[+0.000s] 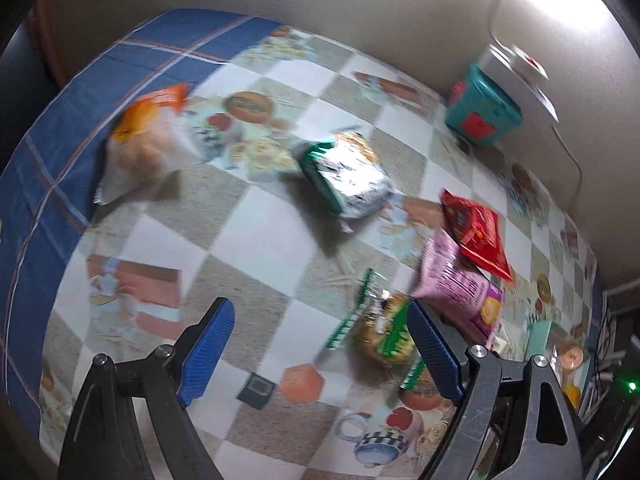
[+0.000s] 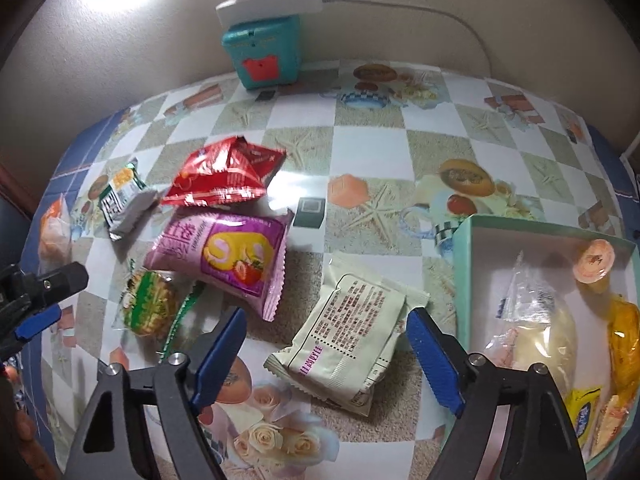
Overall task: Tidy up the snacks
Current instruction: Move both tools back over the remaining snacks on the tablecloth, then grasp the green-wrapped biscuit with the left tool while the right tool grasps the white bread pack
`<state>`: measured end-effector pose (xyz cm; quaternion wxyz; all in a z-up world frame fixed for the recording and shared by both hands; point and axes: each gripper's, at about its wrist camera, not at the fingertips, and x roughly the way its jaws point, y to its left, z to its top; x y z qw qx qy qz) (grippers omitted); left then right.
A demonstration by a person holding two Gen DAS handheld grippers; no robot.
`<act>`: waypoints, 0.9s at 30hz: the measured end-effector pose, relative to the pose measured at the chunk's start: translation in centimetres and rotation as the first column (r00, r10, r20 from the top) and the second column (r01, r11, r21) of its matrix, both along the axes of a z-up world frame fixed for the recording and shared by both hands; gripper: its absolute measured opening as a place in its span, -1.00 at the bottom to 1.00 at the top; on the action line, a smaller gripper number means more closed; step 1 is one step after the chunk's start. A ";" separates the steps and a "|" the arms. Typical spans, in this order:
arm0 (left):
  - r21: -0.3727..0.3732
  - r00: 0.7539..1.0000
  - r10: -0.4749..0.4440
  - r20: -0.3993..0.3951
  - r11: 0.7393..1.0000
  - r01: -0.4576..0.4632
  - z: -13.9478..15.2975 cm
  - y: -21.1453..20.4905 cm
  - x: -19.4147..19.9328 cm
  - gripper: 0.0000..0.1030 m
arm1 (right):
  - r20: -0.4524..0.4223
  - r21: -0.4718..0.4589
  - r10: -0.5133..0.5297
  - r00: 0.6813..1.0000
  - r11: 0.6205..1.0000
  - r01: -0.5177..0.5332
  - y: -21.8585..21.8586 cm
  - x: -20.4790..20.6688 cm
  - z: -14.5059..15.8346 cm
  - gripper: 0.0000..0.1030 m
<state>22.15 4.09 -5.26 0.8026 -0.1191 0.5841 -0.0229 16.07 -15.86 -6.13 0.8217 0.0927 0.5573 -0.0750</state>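
My right hand-held gripper (image 2: pixel 326 350) hung over the desk (image 2: pixel 372 152) with its blue fingers (image 2: pixel 218 354) spread wide and nothing between them. Directly under the gap lay a cream packet (image 2: pixel 346 342), printed side up. Just right of it sat the mint-edged box (image 2: pixel 464 280), already holding a pale wrapped bun (image 2: pixel 536 332), a small jelly cup (image 2: pixel 594 260) and some yellow-wrapped sweets (image 2: pixel 624 328).

Left of the cream packet I saw a pink cake packet (image 2: pixel 224 258), with a red packet (image 2: pixel 224 176) just behind it, a green round biscuit pack (image 2: pixel 150 306) near its lower corner, and a silver-and-green packet (image 2: pixel 124 200) farther left. At the far left edge a clear orange-topped bag (image 2: pixel 54 224) showed only in part.

My left hand-held gripper (image 1: pixel 322 338) was likewise spread and empty, held above the checked cloth; its view was blurred. The green biscuit pack (image 1: pixel 380 330) lay just beside its right finger (image 1: pixel 434 352), whether touching I could not tell. The pink packet (image 1: pixel 456 280) and red packet (image 1: pixel 478 232) sat beyond, overlapping, the silver-and-green one (image 1: pixel 348 176) mid-desk, the orange-topped bag (image 1: pixel 144 140) well apart at the left. A teal box (image 2: pixel 266 50) stood against the wall, a white lamp base (image 2: pixel 272 2) on top.
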 end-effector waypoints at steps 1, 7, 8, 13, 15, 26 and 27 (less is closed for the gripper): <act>-0.002 1.000 -0.018 -0.002 1.000 0.018 -0.1 -0.5 0.1 0.71 | -0.007 -0.003 -0.003 1.000 1.000 0.003 0.1 0.1 -0.4 0.63; 0.002 0.992 -0.121 -0.022 0.993 0.122 -1.4 -3.6 0.6 0.72 | -0.016 -0.027 -0.017 1.000 0.999 0.017 -0.1 0.0 -1.3 0.57; 0.006 0.991 -0.134 -0.025 0.991 0.135 -1.6 -4.1 0.6 0.71 | -0.017 -0.025 -0.020 1.000 0.999 0.019 -0.2 0.0 -1.4 0.57; 0.045 0.983 -0.179 -0.031 0.983 0.180 -2.3 -5.8 0.7 0.71 | -0.044 0.005 -0.047 0.998 0.999 0.047 -1.4 -0.1 -1.9 0.53; 0.066 0.981 -0.192 -0.038 0.979 0.194 -2.6 -6.3 0.7 0.71 | -0.041 0.025 -0.055 0.998 0.998 0.056 -1.8 -0.2 -1.9 0.47; 0.087 0.977 -0.207 -0.057 0.973 0.212 -3.8 -7.7 1.1 0.48 | -0.044 0.047 -0.048 0.998 0.998 0.050 -2.3 -0.9 -1.8 0.40; 0.084 0.978 -0.203 -0.055 0.975 0.207 -3.7 -7.6 1.1 0.37 | -0.047 0.048 -0.046 0.998 0.998 0.049 -2.3 -1.1 -1.8 0.39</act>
